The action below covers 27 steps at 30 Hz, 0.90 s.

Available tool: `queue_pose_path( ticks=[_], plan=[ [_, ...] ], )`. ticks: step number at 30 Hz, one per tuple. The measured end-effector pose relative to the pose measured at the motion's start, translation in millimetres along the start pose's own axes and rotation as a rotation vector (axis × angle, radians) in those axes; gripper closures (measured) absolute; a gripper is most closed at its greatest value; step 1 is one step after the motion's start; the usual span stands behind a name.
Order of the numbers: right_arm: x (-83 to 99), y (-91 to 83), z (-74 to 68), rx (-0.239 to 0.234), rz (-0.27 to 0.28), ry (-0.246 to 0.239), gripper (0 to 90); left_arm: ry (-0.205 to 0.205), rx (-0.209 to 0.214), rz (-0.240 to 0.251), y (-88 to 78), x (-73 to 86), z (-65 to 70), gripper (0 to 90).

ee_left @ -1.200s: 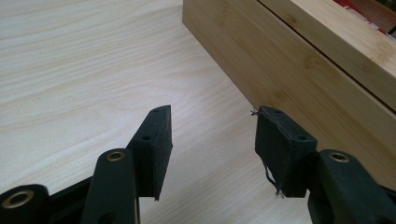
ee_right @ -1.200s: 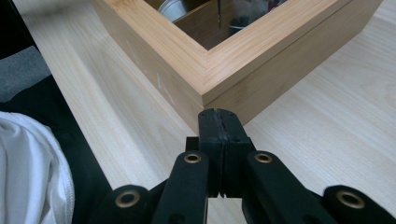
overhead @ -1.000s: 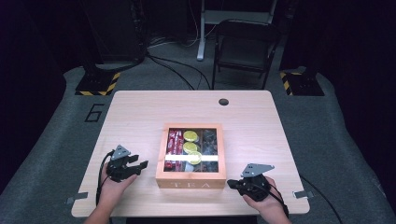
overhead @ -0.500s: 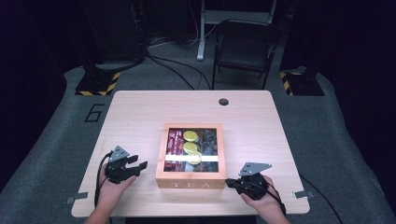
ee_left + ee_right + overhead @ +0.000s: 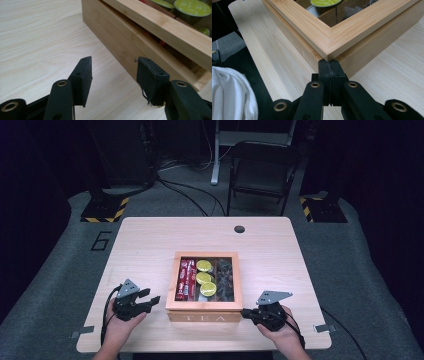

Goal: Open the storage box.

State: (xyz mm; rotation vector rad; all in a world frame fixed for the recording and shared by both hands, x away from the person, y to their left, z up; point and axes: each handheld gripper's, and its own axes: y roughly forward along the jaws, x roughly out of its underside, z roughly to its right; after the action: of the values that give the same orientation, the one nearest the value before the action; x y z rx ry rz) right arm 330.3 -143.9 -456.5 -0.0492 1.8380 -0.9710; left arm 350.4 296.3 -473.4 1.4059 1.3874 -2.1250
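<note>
A wooden tea box (image 5: 204,316) with a glass-paned lid sits in the middle of the table. Through the pane I see red packets (image 5: 186,277), green-topped capsules (image 5: 205,279) and dark ones. My left gripper (image 5: 150,301) lies just left of the box's front left corner, open with nothing between its jaws (image 5: 112,67). In the left gripper view a dark gap shows between the lid frame (image 5: 160,25) and the box body. My right gripper (image 5: 246,312) is shut, and its tips (image 5: 329,62) rest against the box's front right corner just under the lid frame (image 5: 312,30).
The light wooden table (image 5: 150,245) has a small round hole (image 5: 239,229) near its far edge. A folding chair (image 5: 262,170) and stand bases stand on the floor beyond. A hand holds each gripper near the table's front edge.
</note>
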Motion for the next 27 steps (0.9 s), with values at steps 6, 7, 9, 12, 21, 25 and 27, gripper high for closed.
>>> queue_pose_path(
  ticks=[6,7,9,12,21,25,27],
  plan=[
    [-5.9,3.0,0.9,-0.015,0.009,0.006,88.9,0.017,0.020,0.017,-5.8,-0.6,11.5,46.3],
    [-7.2,3.4,0.7,-0.020,0.017,0.012,88.9,0.036,0.030,0.009,-7.5,-1.6,13.2,46.3],
    [-10.2,3.8,1.6,-0.024,0.026,0.004,88.8,0.044,0.037,0.018,-8.9,-2.7,19.1,46.9],
    [-12.8,4.1,1.8,-0.028,0.038,0.009,88.6,0.069,0.063,0.016,-11.1,-4.9,27.7,48.3],
    [-16.3,6.2,2.7,-0.038,0.043,0.005,88.1,0.104,0.113,0.011,-8.5,-10.7,50.2,50.3],
    [-16.4,6.7,2.6,-0.036,0.046,0.000,88.1,0.116,0.111,0.023,-4.6,-14.7,56.6,50.1],
    [-16.5,6.7,2.5,-0.035,0.048,0.001,88.1,0.108,0.113,0.026,-2.5,-17.0,57.7,49.2]
  ],
)
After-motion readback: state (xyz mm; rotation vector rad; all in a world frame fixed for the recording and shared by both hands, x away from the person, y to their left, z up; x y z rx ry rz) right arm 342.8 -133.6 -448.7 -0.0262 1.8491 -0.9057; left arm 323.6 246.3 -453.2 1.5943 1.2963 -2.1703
